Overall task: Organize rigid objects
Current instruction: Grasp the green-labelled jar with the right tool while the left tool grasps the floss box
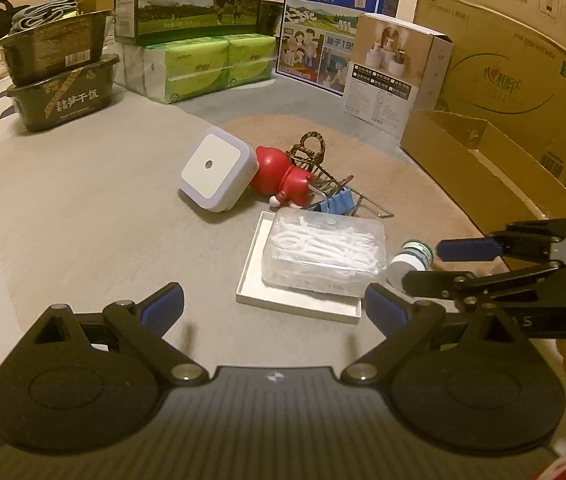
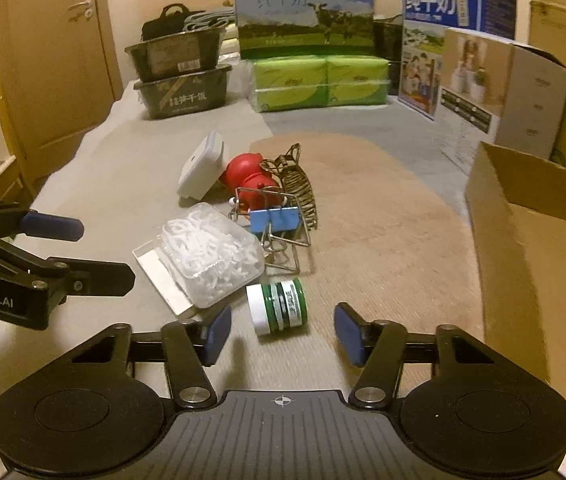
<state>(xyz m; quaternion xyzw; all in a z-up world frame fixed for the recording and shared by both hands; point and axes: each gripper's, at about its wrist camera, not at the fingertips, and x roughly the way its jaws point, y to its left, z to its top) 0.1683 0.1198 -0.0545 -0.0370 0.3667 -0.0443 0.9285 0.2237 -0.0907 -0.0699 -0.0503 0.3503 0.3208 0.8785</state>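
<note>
A small pile lies on the bed: a white square night light (image 1: 213, 168) (image 2: 202, 166), a red toy figure (image 1: 283, 178) (image 2: 249, 184), a striped hair claw (image 1: 310, 152) (image 2: 297, 184), a blue binder clip (image 1: 341, 201) (image 2: 275, 218) on a wire stand, a clear box of white floss picks (image 1: 325, 254) (image 2: 211, 252) on a white lid (image 1: 267, 288), and a green-and-white jar (image 2: 277, 306) (image 1: 409, 262) on its side. My left gripper (image 1: 275, 312) is open, just short of the lid. My right gripper (image 2: 281, 334) is open, its fingers either side of the jar's near end.
An open cardboard box (image 2: 539, 248) (image 1: 487, 168) stands on the right. Milk cartons (image 2: 303, 12), green tissue packs (image 2: 319, 82), a white carton (image 1: 397, 80) and stacked black tubs (image 2: 181, 80) line the back. A beige mat (image 2: 383, 216) lies under the pile.
</note>
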